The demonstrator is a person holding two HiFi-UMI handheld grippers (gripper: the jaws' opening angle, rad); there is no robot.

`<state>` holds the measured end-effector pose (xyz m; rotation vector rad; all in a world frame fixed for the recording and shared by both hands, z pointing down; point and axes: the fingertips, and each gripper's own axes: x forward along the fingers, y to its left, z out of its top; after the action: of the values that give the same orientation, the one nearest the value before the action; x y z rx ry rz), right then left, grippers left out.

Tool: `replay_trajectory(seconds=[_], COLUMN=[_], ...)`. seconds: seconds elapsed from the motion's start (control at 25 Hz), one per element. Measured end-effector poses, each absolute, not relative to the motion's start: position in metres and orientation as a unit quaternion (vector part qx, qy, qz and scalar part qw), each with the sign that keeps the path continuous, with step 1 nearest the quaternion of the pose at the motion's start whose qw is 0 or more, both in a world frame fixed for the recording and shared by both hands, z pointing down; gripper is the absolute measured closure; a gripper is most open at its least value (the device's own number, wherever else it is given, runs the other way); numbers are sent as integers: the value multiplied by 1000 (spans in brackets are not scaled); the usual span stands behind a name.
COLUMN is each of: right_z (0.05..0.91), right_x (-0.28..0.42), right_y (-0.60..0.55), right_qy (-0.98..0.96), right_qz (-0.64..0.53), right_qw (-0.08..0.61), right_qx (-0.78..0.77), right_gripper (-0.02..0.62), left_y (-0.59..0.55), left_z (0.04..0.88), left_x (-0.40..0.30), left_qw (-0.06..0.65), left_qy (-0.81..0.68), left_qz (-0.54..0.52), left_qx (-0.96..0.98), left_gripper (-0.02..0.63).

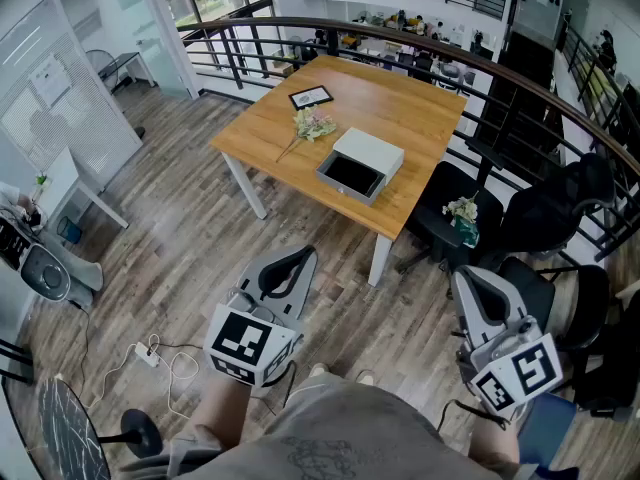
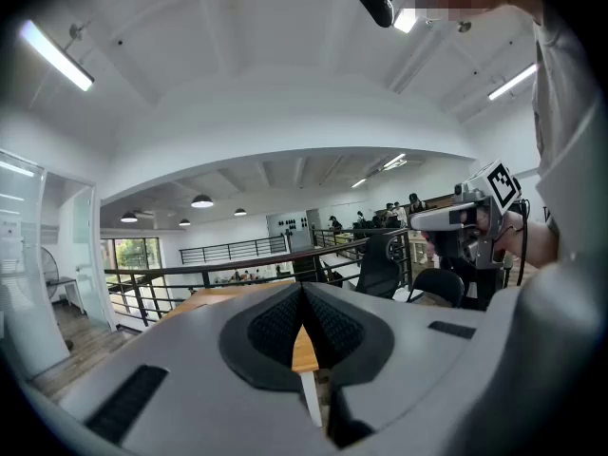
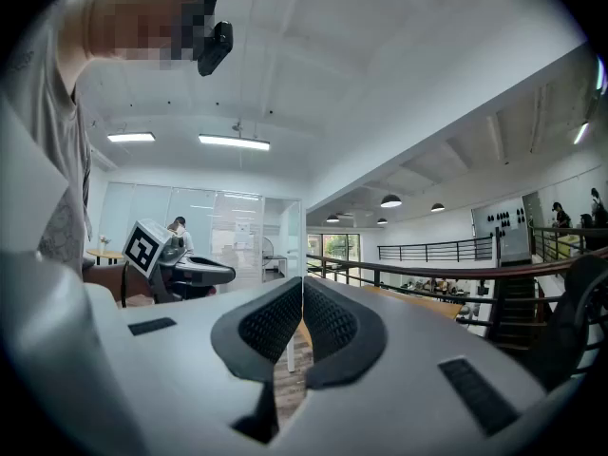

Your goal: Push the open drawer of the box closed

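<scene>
A white box (image 1: 368, 153) lies on the wooden table (image 1: 400, 108) near its front right edge. Its drawer (image 1: 350, 176) is pulled out toward me and shows a dark inside. Both grippers hang well short of the table, over the floor in front of me. My left gripper (image 1: 298, 255) is shut with nothing between its jaws, which meet in the left gripper view (image 2: 302, 289). My right gripper (image 1: 463, 276) is likewise shut and empty (image 3: 302, 283). Both point up and forward, so the box does not show in either gripper view.
On the table are a small bunch of flowers (image 1: 312, 123) and a framed marker card (image 1: 311, 96). Black office chairs (image 1: 450, 203) stand right of the table, and a curved railing (image 1: 520, 78) runs behind. A power strip with cable (image 1: 150, 356) lies on the floor at left.
</scene>
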<state>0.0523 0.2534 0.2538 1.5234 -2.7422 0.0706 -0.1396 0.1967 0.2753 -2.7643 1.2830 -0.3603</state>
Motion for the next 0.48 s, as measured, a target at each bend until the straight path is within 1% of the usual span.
replay_trajectory(seconds=[0.12, 0.36, 0.48], right_z=[255, 259, 266], right_x=[58, 69, 73], right_y=[253, 253, 250], right_qy=[-875, -880, -880], right_qz=[27, 50, 56], right_qw=[-1, -24, -24], right_qx=[484, 473, 471], right_gripper=[563, 563, 563], left_y=[200, 201, 202], left_z=[282, 280, 282], left_x=[-134, -126, -123], left_qw=[25, 33, 36], left_qy=[421, 431, 433], left_qz=[-116, -121, -126], left_qx=[-899, -894, -892], left_gripper=[591, 591, 591])
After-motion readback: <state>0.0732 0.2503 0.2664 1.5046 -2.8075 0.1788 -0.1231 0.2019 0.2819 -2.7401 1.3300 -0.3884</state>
